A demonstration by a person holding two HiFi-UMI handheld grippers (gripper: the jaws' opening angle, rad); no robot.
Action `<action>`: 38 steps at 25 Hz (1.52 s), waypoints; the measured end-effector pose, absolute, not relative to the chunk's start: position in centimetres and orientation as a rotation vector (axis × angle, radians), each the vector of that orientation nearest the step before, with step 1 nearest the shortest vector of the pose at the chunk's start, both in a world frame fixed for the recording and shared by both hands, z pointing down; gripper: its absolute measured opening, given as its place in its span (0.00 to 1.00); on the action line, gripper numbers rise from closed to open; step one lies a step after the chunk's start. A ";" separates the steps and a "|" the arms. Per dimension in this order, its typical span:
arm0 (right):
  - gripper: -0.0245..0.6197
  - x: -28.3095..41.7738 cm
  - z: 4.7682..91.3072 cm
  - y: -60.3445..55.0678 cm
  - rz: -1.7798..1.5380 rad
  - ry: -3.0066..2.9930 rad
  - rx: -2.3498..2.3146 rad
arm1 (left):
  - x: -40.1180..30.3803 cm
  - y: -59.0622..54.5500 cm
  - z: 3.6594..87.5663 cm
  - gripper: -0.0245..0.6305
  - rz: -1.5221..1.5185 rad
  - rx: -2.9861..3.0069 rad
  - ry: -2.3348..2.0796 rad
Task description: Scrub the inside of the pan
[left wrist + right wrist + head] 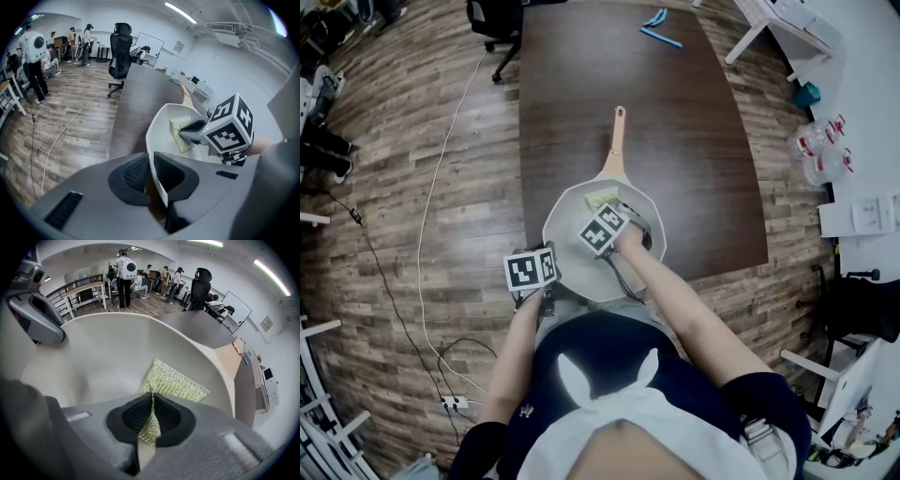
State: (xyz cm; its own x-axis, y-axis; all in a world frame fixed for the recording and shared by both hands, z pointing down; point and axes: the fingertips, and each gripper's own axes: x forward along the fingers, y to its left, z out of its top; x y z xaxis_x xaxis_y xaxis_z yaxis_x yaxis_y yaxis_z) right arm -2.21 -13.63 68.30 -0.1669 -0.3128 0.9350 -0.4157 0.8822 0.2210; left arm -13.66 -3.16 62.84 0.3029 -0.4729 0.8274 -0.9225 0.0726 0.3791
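Left tongs [151, 171] clamp the pan [157, 131] rim; right tongs [151, 416] pinch the cloth [177, 383] inside it.

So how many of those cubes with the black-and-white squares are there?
2. One cube rides the left gripper, which clamps the pan by its near rim. The other rides the right gripper, which pinches the scrub cloth inside the pan. None seems hidden.

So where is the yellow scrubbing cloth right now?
Mid-frame in the head view, the cloth lies inside the white pan, toward its handle, pinched in the right gripper.
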 end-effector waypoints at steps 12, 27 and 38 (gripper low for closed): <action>0.07 0.0 68.7 -13.7 0.121 -1.642 0.580 | -13.6 -3.2 63.0 0.09 0.555 1.559 -1.324; 0.07 2.6 69.0 -12.6 0.151 -1.506 0.547 | -13.8 -3.1 62.9 0.09 0.544 1.569 -1.321; 0.07 4.0 69.0 -11.8 0.168 -1.451 0.525 | -14.0 -3.2 62.9 0.09 0.543 1.568 -1.320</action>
State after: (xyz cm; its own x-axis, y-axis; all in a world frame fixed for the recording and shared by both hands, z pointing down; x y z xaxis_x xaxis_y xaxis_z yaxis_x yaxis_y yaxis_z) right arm 3.98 -11.79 69.03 0.1308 -0.2026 0.9705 -0.4185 0.8761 0.2393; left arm -13.97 -3.16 62.89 0.3102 -0.4827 0.8190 -0.9192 0.0677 0.3880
